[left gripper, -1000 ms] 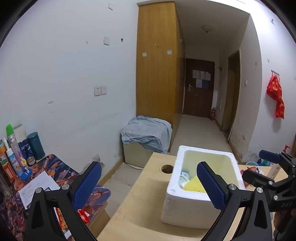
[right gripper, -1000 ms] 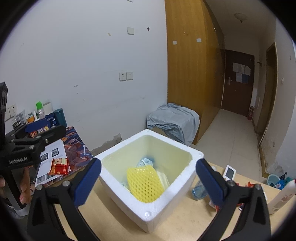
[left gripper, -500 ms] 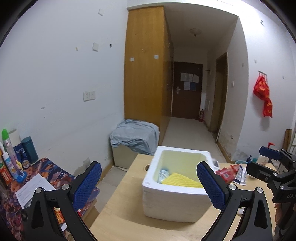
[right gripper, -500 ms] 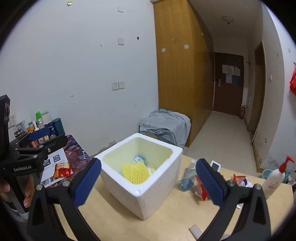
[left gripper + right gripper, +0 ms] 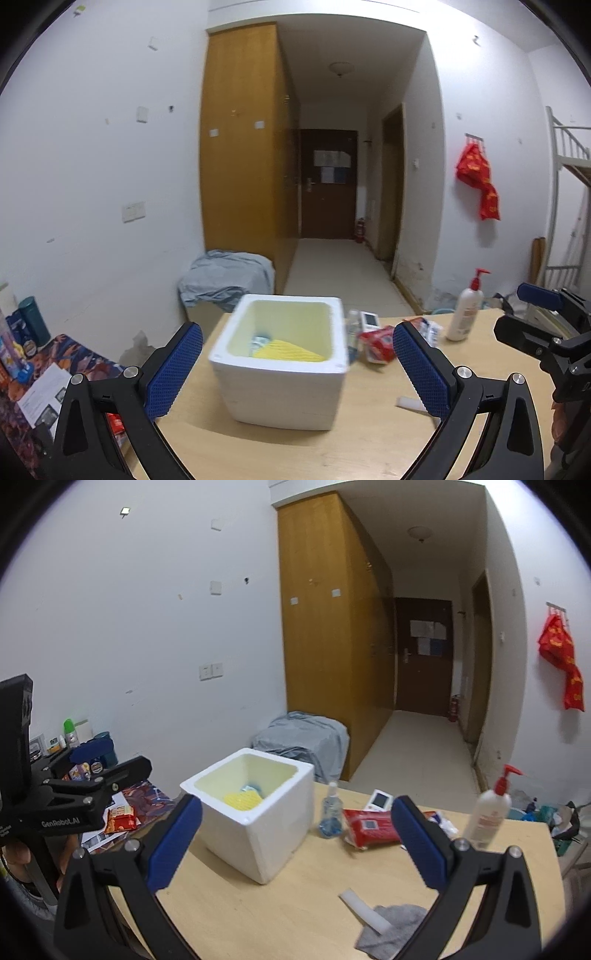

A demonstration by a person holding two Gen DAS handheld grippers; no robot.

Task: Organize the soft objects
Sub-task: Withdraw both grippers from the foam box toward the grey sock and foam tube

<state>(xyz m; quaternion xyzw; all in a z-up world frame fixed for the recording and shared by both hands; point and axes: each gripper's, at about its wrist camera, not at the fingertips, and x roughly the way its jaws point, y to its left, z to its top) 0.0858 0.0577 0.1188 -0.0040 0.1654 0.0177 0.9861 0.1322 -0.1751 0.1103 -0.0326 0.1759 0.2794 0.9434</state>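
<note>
Now both grippers have drawn back from the white foam box [image 5: 284, 365]: a second ago it filled the lower middle of each wrist view, and it sits smaller and farther off, with more of the wooden table [image 5: 258, 912] showing. The left gripper [image 5: 295, 369] and right gripper [image 5: 295, 845] hold their blue pads spread wide, nothing between them. That reads as one drop finished — the yellow foam net [image 5: 242, 799] lies inside the box beside a small bluish packet [image 5: 260, 339] — and a reach for the next soft thing to come.

Likely candidates lie on the table near the right gripper: a crumpled grey cloth [image 5: 391, 928], with a white foam strip [image 5: 364, 910] touching its edge. The strip's long axis runs diagonally, far-left to near-right, one end pointing toward the box. A red wipes pack [image 5: 369, 827] lies beyond, long axis roughly across the view.
</note>
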